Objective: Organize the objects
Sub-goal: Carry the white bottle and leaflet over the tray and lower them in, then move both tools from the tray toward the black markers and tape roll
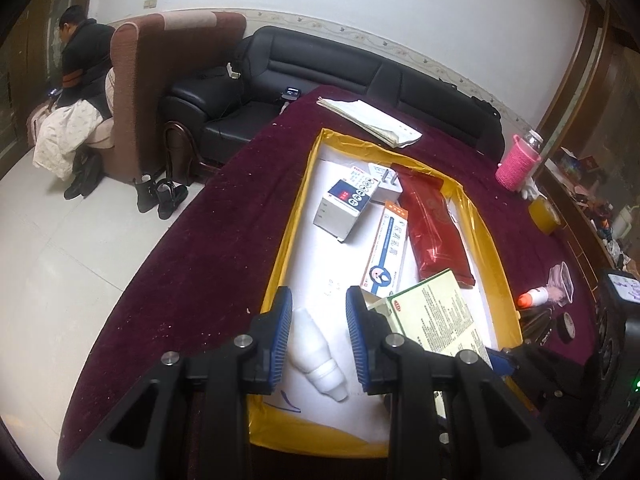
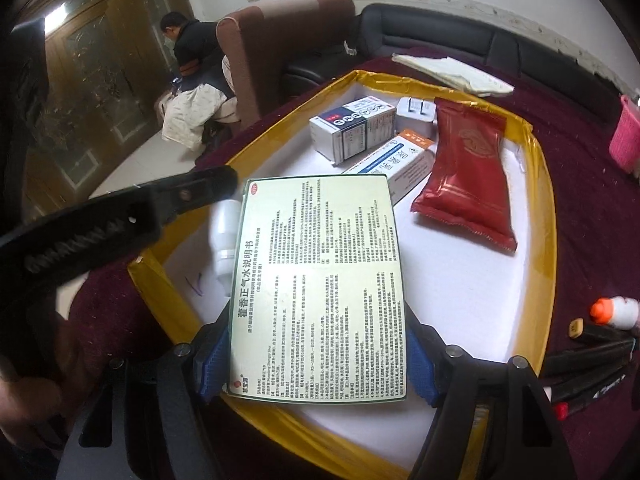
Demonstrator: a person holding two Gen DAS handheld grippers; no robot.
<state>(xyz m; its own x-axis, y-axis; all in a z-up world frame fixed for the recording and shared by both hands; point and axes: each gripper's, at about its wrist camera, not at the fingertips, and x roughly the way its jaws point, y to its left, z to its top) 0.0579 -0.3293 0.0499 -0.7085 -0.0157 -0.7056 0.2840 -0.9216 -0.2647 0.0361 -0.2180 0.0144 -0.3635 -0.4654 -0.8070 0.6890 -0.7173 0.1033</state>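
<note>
A shallow white tray with a yellow taped rim [image 1: 298, 200] [image 2: 544, 200] lies on a maroon tablecloth. In it are a white and blue box [image 1: 348, 204] [image 2: 348, 128], a long orange and white box [image 1: 386, 248] [image 2: 404, 156], a red foil packet [image 1: 434, 224] [image 2: 468, 176] and a white charger plug [image 1: 386, 186] [image 2: 416, 114]. My left gripper [image 1: 318, 320] is open, its jaws either side of a white plastic bottle [image 1: 316, 348] [image 2: 224, 236] lying in the tray. My right gripper [image 2: 316, 364] is shut on a green medicine box [image 2: 320, 280] [image 1: 436, 312], held above the tray.
On the cloth right of the tray lie black markers [image 2: 588, 360], a small white bottle with an orange cap [image 2: 616, 310] [image 1: 534, 298] and a tape roll [image 1: 568, 326]. A pink-sleeved bottle [image 1: 518, 166] and papers [image 1: 368, 120] sit further back. Sofa, armchair and a seated person are beyond.
</note>
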